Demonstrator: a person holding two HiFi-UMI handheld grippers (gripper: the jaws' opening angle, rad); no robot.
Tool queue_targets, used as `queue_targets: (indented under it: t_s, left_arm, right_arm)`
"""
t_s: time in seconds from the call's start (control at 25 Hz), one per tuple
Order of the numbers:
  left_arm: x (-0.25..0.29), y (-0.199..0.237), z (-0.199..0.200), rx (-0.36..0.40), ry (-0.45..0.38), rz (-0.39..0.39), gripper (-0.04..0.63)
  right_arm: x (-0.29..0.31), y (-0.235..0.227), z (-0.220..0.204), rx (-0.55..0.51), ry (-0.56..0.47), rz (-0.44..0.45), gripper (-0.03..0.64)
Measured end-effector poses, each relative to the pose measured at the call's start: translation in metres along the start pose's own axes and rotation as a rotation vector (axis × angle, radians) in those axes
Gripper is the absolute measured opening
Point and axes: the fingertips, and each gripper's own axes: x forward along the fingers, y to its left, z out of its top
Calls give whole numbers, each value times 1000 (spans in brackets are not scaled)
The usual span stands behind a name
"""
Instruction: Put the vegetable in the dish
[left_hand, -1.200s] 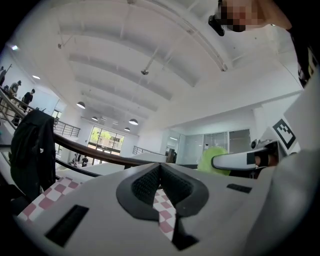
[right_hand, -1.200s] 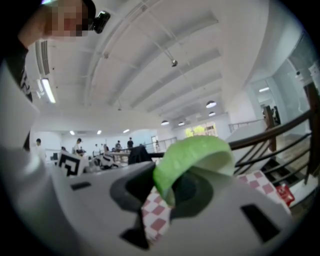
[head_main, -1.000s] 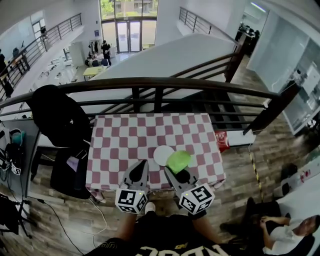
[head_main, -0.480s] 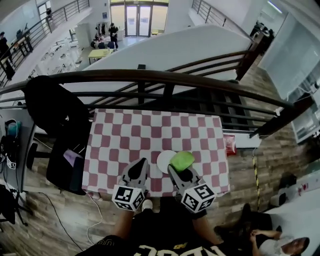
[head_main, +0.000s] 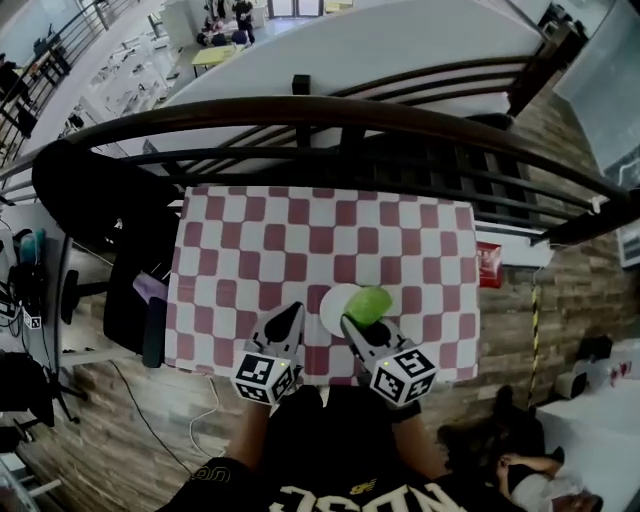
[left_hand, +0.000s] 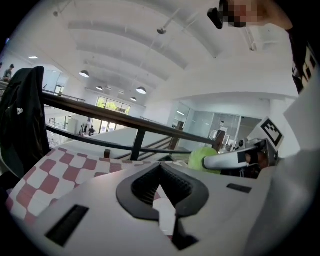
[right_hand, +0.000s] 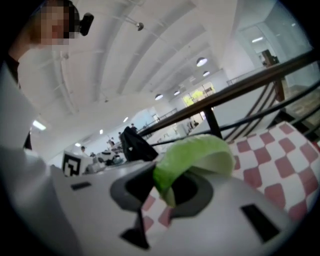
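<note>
Nearest the person, the left gripper is idle. Its fingers are closed together on nothing, hovering over the near edge of the desk just left of the work. Beside it, the right gripper has its fingers part-way closed on the green leafy vegetable. The grip is at the leaf's lower edge, so most of the curled leaf stands out beyond the tips. From the head view, the vegetable overlaps the right rim of the white dish, which sits on the red-and-white checked cloth near the desk's front. How high the leaf hangs above the dish cannot be told. The step in hand looks like the final carry and set-down. To do it well, the right gripper should shift a little to the left so the bulk of the leaf is over the dish's middle rather than its rim. It should then lower until the leaf touches or nearly touches before the fingers part. A light, springy leaf let go from height or at the edge could tip out onto the cloth. The left gripper is best kept clear of the dish. Beyond the desk runs a dark railing, with a black jacket draped at the left.
</note>
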Motion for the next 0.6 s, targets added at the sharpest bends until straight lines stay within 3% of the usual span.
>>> queue_targets:
  t_s: [0.12, 0.24, 0.44, 0.52, 0.6]
  left_arm:
    - [12, 2, -29, 24, 71, -46, 18]
    - [22, -2, -51, 63, 105, -164, 20]
    - [39, 7, -86, 165, 245, -273, 33]
    - [37, -1, -92, 163, 293, -379, 107]
    - [33, -26, -92, 197, 321, -577, 246]
  right_arm:
    - [8, -15, -21, 80, 50, 45, 94]
    - [12, -27, -39, 208, 64, 145, 94]
    - [7, -33, -48, 513, 10, 423, 94]
    - [0, -29, -49, 596, -3, 553, 93]
    - [-5, -27, -48, 615, -14, 670, 92]
